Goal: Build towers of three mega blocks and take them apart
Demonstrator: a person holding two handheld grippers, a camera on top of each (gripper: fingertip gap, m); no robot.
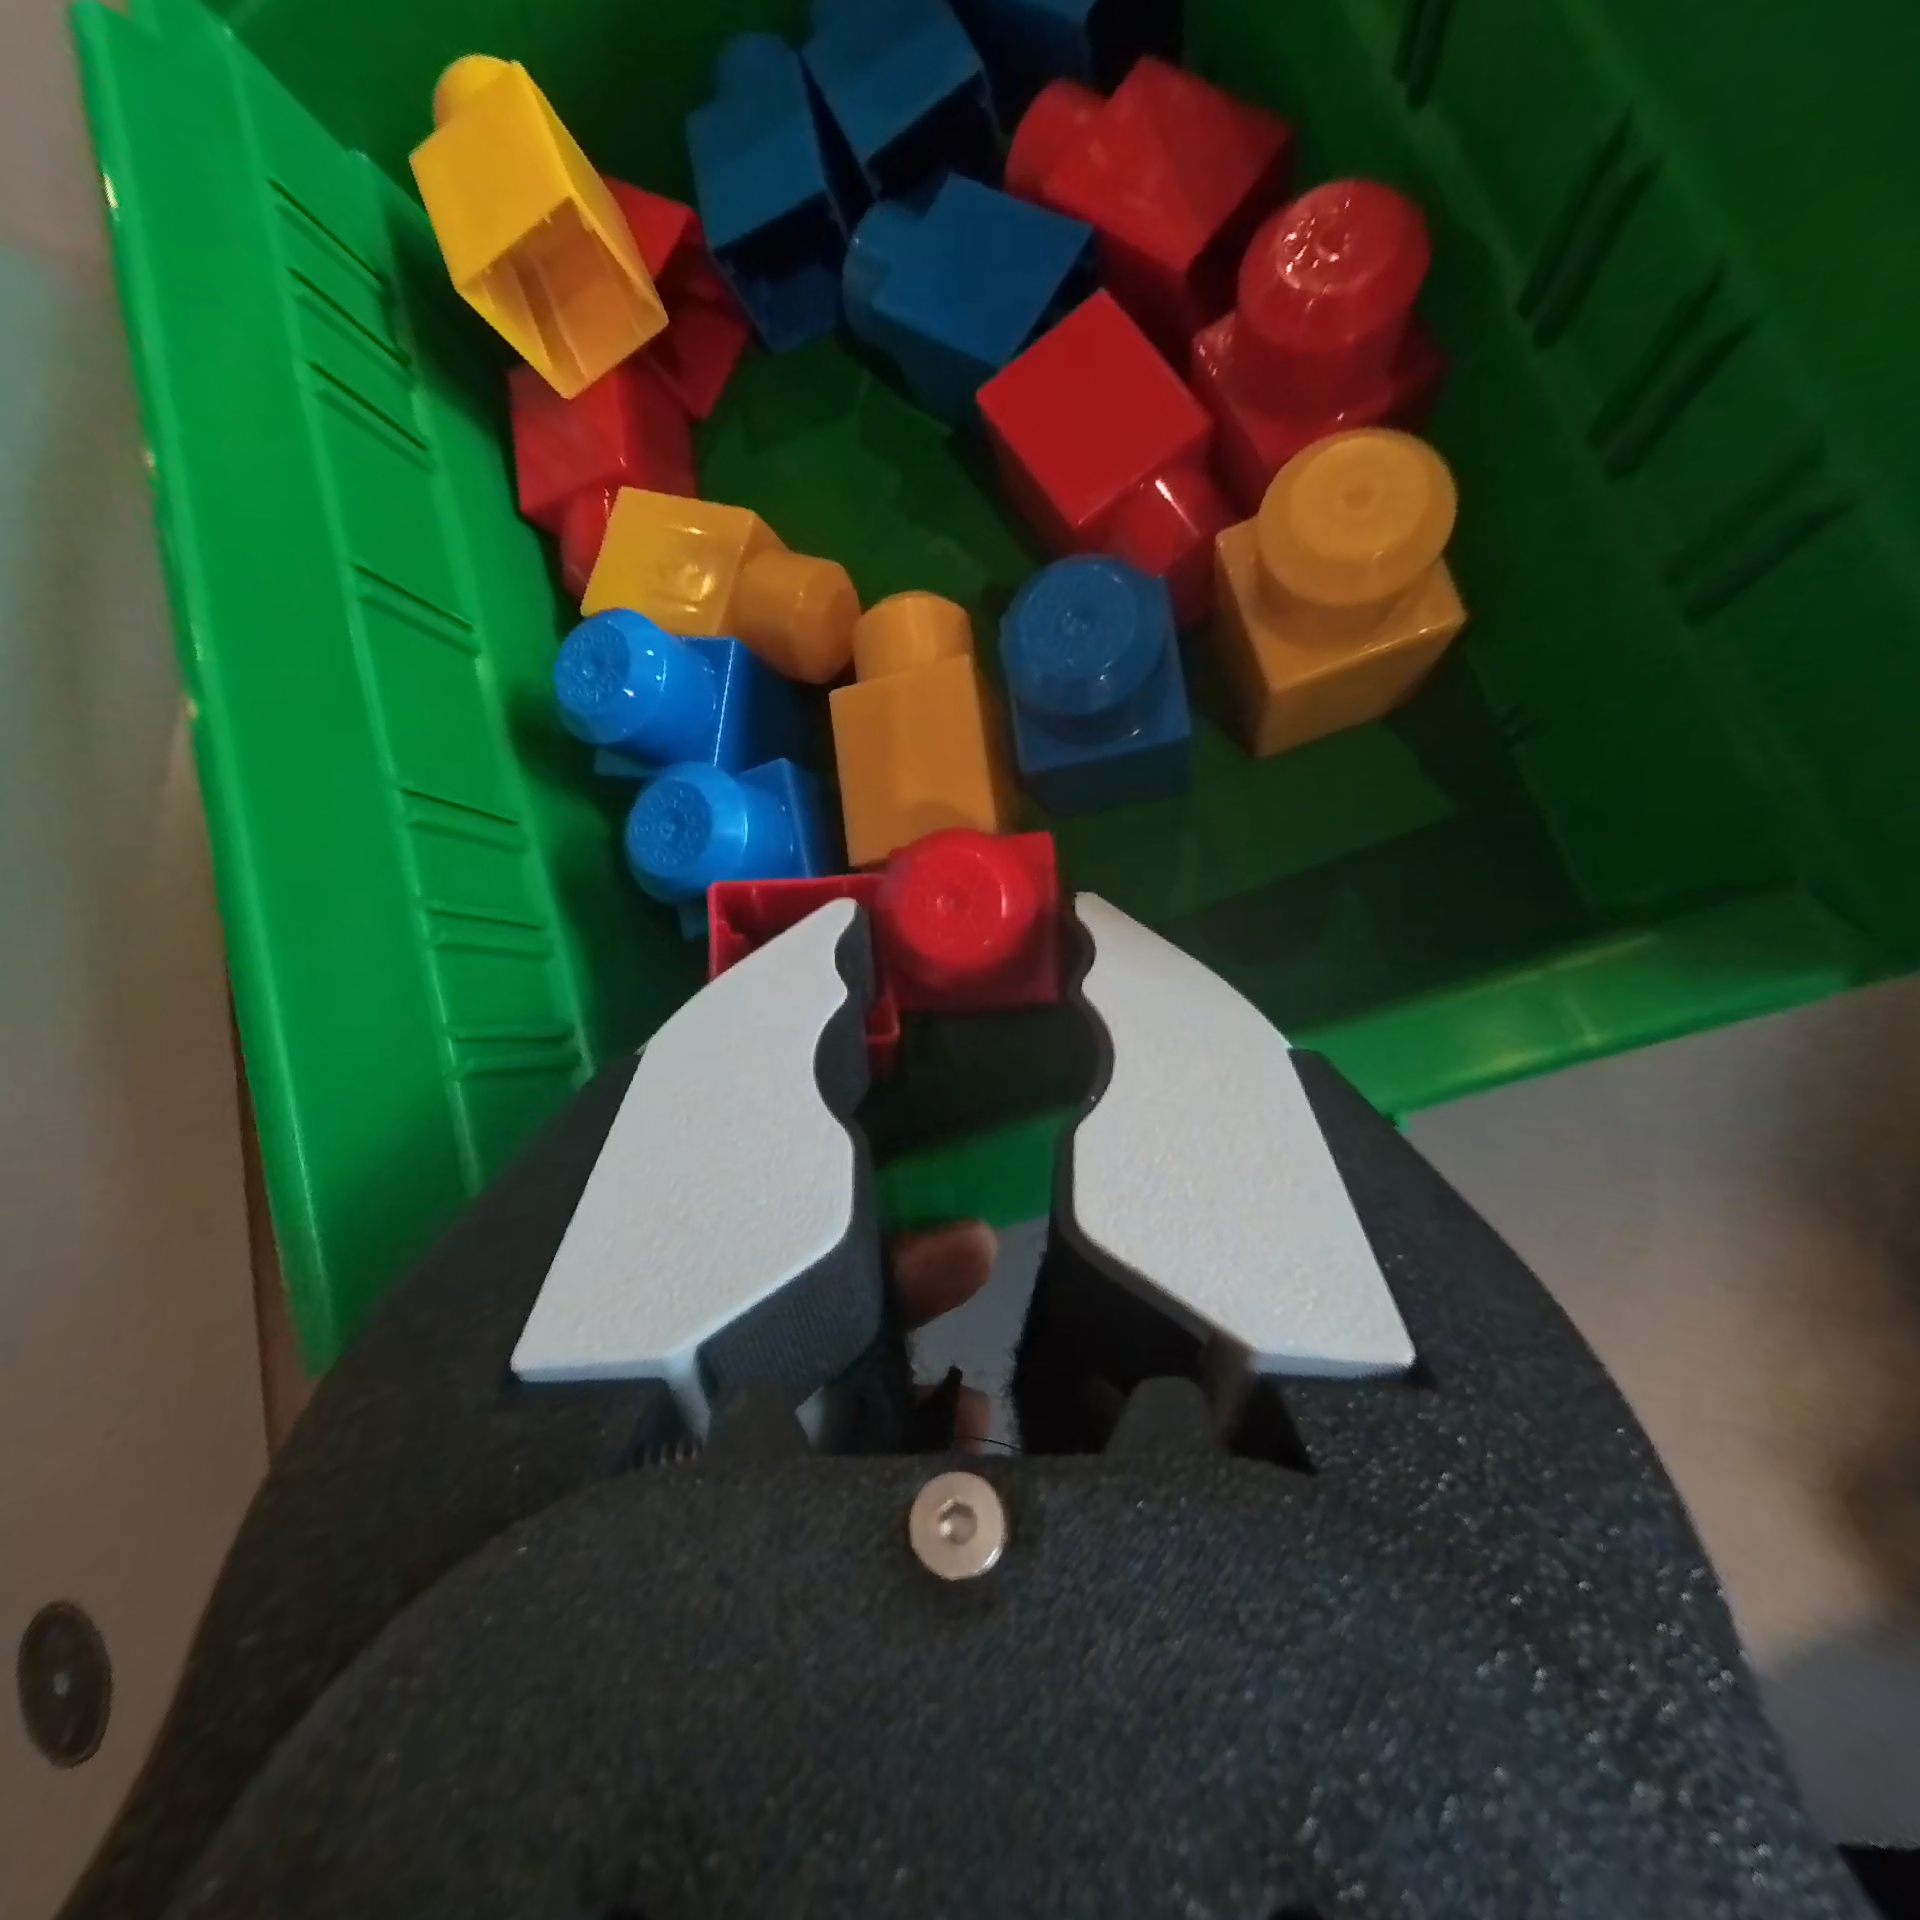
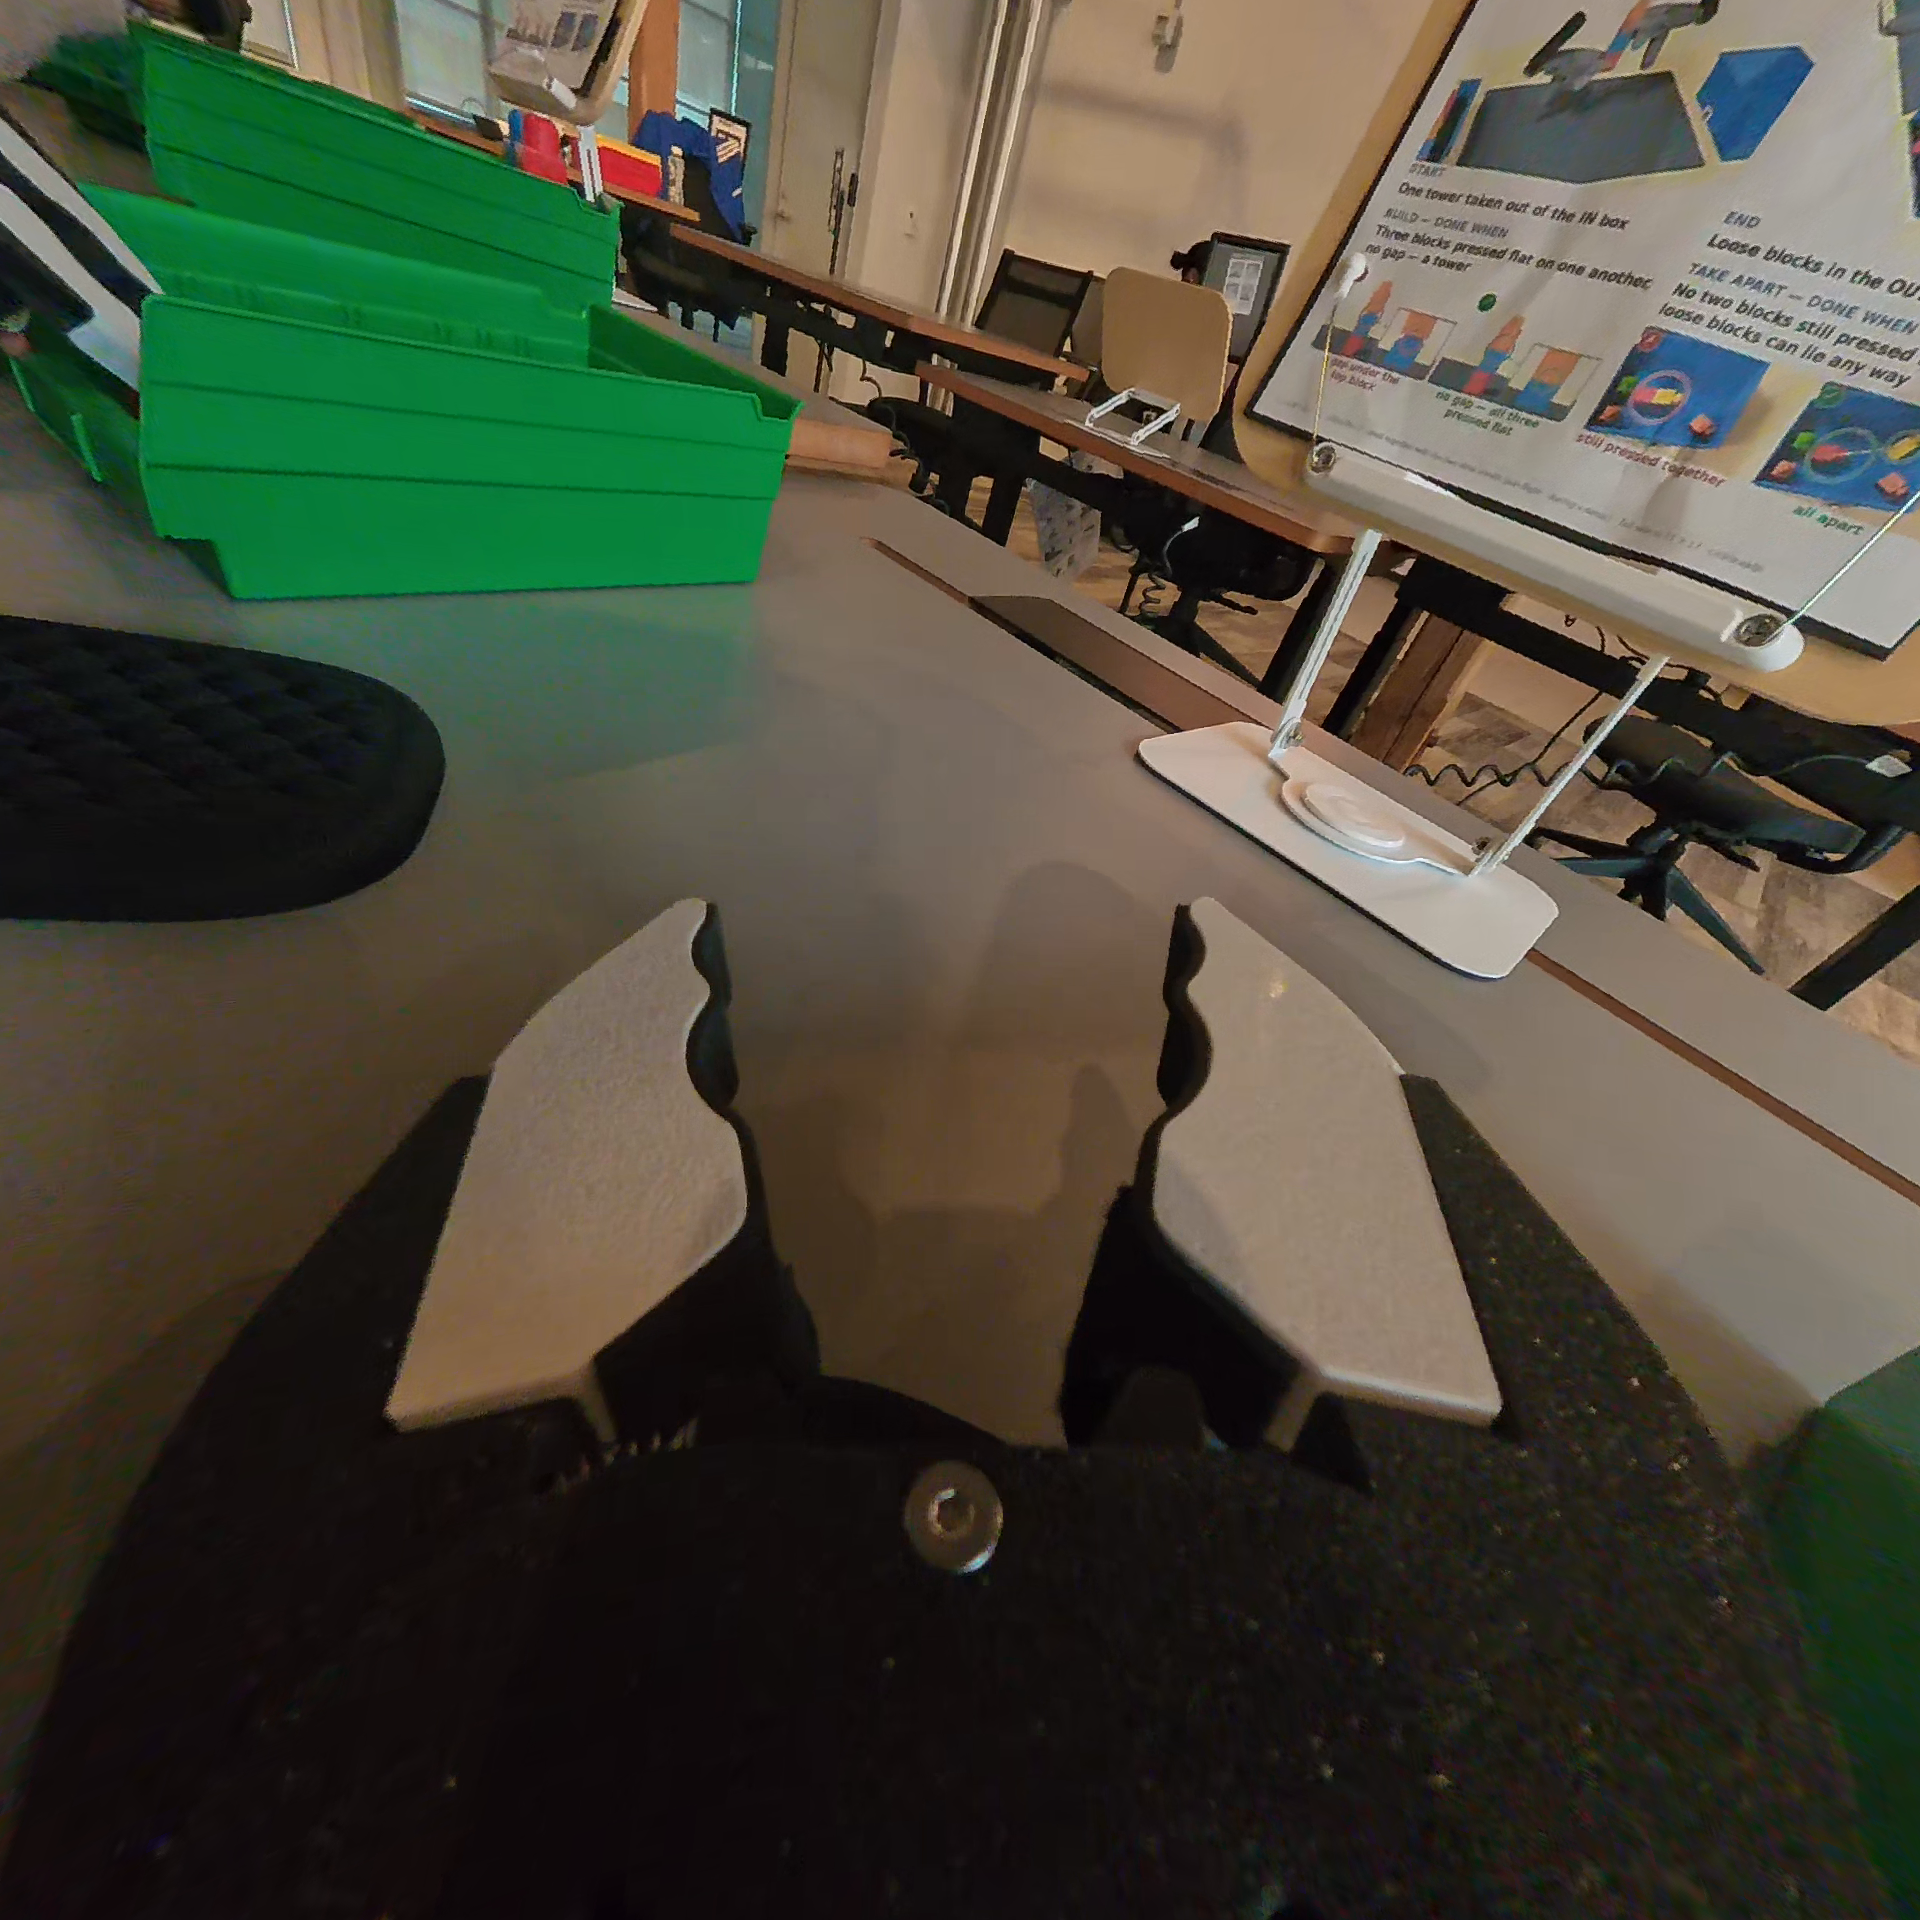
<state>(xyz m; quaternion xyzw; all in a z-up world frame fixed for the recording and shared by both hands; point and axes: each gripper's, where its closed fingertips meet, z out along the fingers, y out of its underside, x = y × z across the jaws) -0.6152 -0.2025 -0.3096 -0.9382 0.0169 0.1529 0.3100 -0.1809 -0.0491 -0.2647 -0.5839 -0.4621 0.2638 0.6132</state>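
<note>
Left claw (image 1: 971,940): clamped on red block (image 1: 971,920), held over green bin (image 1: 343,665), likely for picking or dropping. Right claw (image 2: 940,997): open, empty, idle above table (image 2: 831,727).

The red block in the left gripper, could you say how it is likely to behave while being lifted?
The red block looks like rigid moulded plastic, so probably stiff. The yellow block shows a hollow underside, so likely light. The glossy faces may slip, though the left gripper clamps flat sides.

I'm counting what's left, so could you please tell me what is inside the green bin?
The green bin holds loose red, blue and yellow blocks; the left tongs grip a red block. Anything beneath them is hidden.
</note>
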